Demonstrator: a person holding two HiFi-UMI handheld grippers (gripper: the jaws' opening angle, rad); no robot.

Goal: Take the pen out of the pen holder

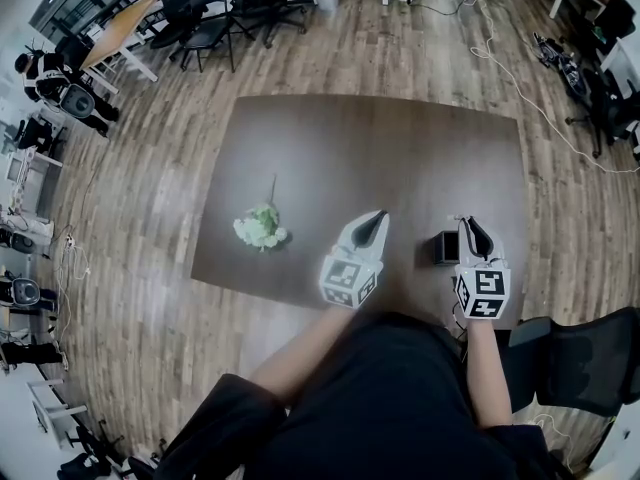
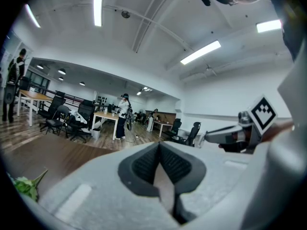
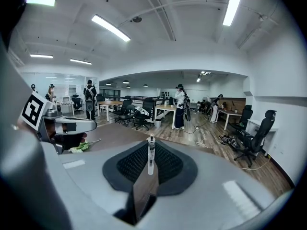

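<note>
- My right gripper has its jaws clamped on the pen, which stands upright between the pads, just beside the dark pen holder.
- My left gripper has its jaws closed on nothing.
- The cubes carry black-and-white square markers.
- There is a brown table with pale flowers on it — wood floor and office chairs beyond.

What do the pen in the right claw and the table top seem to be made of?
Pen: probably plastic; the barrel looks clear and glossy. Table: dark brown, matte, faintly mottled; wood or a wood-look laminate, which one cannot be told.
</note>
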